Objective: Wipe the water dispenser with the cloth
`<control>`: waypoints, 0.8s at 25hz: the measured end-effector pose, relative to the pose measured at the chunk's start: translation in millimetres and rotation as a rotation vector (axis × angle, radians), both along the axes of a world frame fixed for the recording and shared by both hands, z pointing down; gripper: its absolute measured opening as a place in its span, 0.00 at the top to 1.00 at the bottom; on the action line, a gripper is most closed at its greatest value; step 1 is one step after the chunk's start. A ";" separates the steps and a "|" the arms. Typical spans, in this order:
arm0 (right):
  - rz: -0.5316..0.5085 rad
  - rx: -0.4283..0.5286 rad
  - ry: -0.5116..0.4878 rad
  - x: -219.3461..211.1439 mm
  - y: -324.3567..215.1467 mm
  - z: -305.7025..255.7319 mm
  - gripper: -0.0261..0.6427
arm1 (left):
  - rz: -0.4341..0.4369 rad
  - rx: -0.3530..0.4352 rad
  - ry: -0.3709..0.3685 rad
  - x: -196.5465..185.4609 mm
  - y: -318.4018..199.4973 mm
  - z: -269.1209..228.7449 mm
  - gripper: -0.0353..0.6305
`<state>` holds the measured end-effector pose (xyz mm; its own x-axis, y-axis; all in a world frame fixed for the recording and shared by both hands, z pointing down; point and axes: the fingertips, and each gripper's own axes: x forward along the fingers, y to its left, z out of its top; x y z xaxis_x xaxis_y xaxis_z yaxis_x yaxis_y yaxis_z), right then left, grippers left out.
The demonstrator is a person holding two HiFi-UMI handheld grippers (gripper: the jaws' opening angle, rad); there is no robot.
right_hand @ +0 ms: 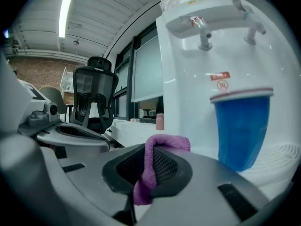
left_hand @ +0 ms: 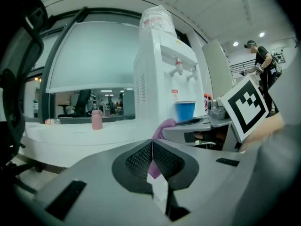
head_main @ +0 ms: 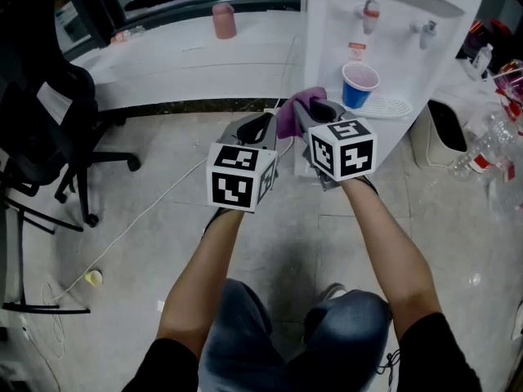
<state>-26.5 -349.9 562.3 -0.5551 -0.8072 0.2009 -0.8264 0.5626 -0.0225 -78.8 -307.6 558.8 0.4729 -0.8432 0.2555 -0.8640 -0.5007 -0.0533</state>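
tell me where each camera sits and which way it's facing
head view: on the person's head, facing steeply down at the floor and the water dispenser; shows forearms, knees, left gripper and right gripper.
left gripper view: rides the left gripper, looking along its closed jaws toward the dispenser; the right gripper's marker cube shows at right.
right gripper view: rides the right gripper, close to the dispenser, jaws shut on the cloth.
shared: all three show cloth, dispenser and blue cup.

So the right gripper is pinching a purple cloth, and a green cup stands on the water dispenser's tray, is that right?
Not quite: the cup is blue, not green, as the right gripper view shows. The right gripper does pinch the purple cloth.
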 end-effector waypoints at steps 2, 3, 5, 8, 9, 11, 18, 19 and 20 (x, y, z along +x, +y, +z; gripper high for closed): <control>-0.010 -0.010 0.014 -1.1 3.5 16.8 0.91 | 0.004 -0.018 -0.004 2.1 0.8 14.3 0.91; -0.015 -0.012 0.023 -1.7 5.4 23.9 0.91 | 0.006 -0.025 -0.008 3.6 1.1 20.4 0.91; -0.019 -0.015 0.038 -1.2 7.9 36.3 0.91 | 0.011 -0.033 -0.010 7.1 1.9 29.5 0.91; -0.012 -0.029 0.040 3.8 7.9 50.7 0.91 | 0.023 -0.040 -0.017 14.1 3.9 38.0 0.91; -0.007 -0.033 0.040 6.0 7.4 54.1 0.91 | 0.029 -0.041 -0.021 16.3 4.4 39.9 0.91; 0.005 -0.036 0.037 10.3 6.7 58.1 0.91 | 0.037 -0.042 -0.027 18.3 4.7 41.9 0.91; 0.051 -0.031 0.023 35.0 10.8 60.6 0.91 | 0.057 -0.045 -0.030 28.9 1.4 43.3 0.91; 0.062 -0.032 0.021 41.2 11.6 61.2 0.91 | 0.065 -0.046 -0.031 33.5 1.1 43.5 0.91; 0.073 -0.033 0.019 47.7 12.2 61.7 0.91 | 0.074 -0.047 -0.031 38.4 0.7 43.7 0.91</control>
<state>21.2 -337.7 624.0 -0.4907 -0.8382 0.2380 -0.8657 0.4999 -0.0243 -40.4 -306.9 602.5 0.5245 -0.7930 0.3099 -0.8229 -0.5655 -0.0545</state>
